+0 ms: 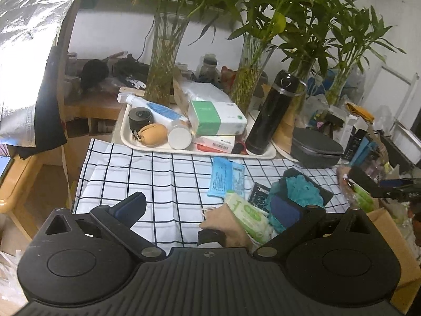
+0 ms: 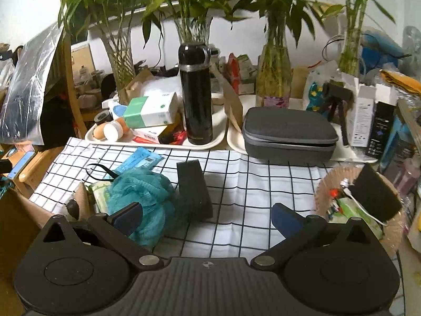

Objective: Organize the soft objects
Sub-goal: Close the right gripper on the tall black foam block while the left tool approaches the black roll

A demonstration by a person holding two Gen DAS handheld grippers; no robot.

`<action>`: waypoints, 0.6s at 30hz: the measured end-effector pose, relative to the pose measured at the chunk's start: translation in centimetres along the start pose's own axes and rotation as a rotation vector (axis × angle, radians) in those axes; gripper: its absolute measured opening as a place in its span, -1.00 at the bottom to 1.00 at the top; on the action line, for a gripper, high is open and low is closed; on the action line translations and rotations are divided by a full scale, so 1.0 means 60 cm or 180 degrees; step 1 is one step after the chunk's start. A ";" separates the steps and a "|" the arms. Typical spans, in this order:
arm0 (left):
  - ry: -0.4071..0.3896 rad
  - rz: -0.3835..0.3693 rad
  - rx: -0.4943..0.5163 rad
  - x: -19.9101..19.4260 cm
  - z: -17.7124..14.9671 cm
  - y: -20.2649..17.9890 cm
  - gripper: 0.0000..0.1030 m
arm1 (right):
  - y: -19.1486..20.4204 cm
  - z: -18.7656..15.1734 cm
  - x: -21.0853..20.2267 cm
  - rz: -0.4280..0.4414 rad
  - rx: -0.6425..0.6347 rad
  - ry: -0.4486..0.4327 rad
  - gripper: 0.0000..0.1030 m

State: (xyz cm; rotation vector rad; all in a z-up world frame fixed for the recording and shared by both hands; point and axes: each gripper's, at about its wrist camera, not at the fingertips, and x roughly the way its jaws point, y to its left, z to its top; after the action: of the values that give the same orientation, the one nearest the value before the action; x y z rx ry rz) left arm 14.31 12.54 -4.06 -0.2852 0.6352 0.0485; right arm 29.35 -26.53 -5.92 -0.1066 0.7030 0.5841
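A white black-checked cloth (image 1: 158,179) covers the table. In the left wrist view a brown pouch (image 1: 223,221), a green wet-wipes pack (image 1: 247,213), blue packets (image 1: 226,179) and a teal mesh pouf (image 1: 302,187) lie in a cluster. My left gripper (image 1: 208,208) hangs open just before the pouch, holding nothing. In the right wrist view the teal pouf (image 2: 142,197) touches the left finger (image 2: 126,218). A black foam block (image 2: 193,192) stands upright beside the pouf. My right gripper (image 2: 206,218) is open and empty. A woven basket (image 2: 326,184) at the right holds another black sponge (image 2: 373,194).
A white tray (image 2: 210,144) at the back carries a black thermos (image 2: 196,94), tissue boxes (image 2: 150,110) and bottles. A grey zip case (image 2: 289,131) sits on a second tray. Glass vases of bamboo (image 2: 273,73) line the rear. A cardboard box (image 2: 15,218) stands at the left.
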 end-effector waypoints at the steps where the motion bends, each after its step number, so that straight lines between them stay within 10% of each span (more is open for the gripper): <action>1: 0.0019 -0.0003 -0.0009 0.003 -0.001 0.003 1.00 | -0.001 0.001 0.009 0.0004 -0.0013 0.0025 1.00; 18: 0.0225 -0.0034 -0.0342 0.022 -0.006 0.052 1.00 | -0.008 0.028 0.181 0.0312 -0.0162 0.0517 0.77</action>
State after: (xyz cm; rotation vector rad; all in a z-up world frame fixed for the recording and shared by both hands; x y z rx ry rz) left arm 14.76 15.37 -5.91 -0.3954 0.7026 0.0626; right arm 37.22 -21.33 -11.60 -0.1689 0.8547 0.6929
